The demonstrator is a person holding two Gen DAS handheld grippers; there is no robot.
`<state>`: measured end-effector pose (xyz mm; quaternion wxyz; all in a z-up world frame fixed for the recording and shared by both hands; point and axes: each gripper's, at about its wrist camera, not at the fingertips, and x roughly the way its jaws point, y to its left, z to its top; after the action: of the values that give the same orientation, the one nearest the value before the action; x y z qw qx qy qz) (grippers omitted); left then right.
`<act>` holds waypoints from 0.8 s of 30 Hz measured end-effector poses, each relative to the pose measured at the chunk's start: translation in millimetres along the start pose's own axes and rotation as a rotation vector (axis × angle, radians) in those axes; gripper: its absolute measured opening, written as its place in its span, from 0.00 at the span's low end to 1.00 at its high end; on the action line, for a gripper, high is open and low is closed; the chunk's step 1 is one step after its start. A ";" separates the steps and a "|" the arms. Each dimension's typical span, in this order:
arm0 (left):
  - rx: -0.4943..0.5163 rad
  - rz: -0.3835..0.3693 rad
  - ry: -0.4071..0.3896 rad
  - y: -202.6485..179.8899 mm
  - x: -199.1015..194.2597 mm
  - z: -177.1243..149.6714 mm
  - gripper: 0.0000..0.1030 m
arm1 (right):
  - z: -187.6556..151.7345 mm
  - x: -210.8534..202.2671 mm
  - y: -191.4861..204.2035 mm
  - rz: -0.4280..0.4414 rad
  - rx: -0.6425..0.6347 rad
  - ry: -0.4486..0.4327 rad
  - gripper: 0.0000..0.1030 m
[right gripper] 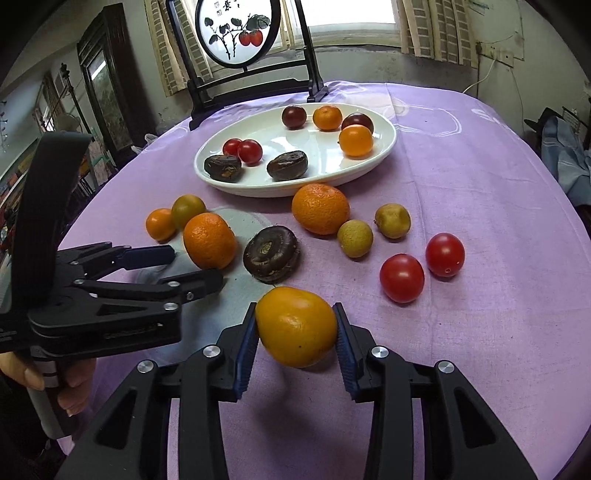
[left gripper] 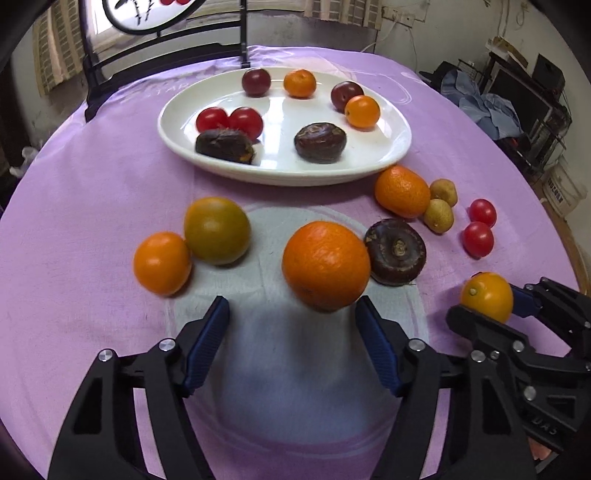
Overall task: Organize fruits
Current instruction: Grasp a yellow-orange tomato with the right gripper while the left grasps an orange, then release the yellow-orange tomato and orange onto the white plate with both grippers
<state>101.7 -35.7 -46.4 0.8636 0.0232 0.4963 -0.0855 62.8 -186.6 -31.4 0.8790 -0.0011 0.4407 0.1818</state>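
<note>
right claw: [right gripper: 296, 328] clamped on a small yellow-orange citrus [right gripper: 295, 326], blue pads pressing both its sides, just above the purple tablecloth [right gripper: 480, 332]
left claw: [left gripper: 291, 310] jaws apart, nothing gripped. the big orange [left gripper: 325, 265] sits right at the tips, nearer the right-side pad, no contact i can make out
plate: white oval plate [left gripper: 400, 146] at the far side of the table, already carrying two cherry tomatoes [left gripper: 229, 120], two dark water chestnuts [left gripper: 320, 142], two dark red plums [left gripper: 256, 82] and two small oranges [left gripper: 362, 111]
still loose on the cloth: another water chestnut [left gripper: 395, 252] touching the big orange, a green-ish citrus [left gripper: 217, 229] with a small orange [left gripper: 161, 263] pressed up against it on the left, a mandarin [left gripper: 402, 191] right by the plate rim, two longans [left gripper: 438, 215] beside it, two more cherry tomatoes [left gripper: 478, 239] off to the right
in the way: that loose chestnut and the mandarin sit between the claws and the plate, so it's kinda crowded there
background: round painted screen on a black stand [right gripper: 236, 33] behind the plate, window with curtains behind that
hand: person's fingers [right gripper: 70, 384] wrapped on the left claw's handle, lower left of the right wrist view
</note>
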 end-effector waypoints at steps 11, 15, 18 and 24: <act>0.037 -0.040 -0.039 -4.5 -2.6 10.0 0.41 | 0.5 2.8 -3.3 0.017 0.011 0.011 0.38; 0.039 -0.060 -0.090 1.2 -28.8 9.4 0.41 | 3.8 -4.4 -2.4 -0.013 0.012 -0.025 0.38; 0.028 -0.069 -0.119 8.6 -46.2 18.0 0.41 | 14.4 -16.4 5.3 -0.023 -0.011 -0.077 0.38; -0.009 -0.052 -0.166 26.4 -57.0 49.6 0.41 | 55.7 -24.0 24.4 -0.082 -0.110 -0.159 0.38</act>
<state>120.4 -8.7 26.6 0.8993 -0.0008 0.4240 -0.1074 85.1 -162.4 25.1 0.9165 -0.0530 0.3586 0.1693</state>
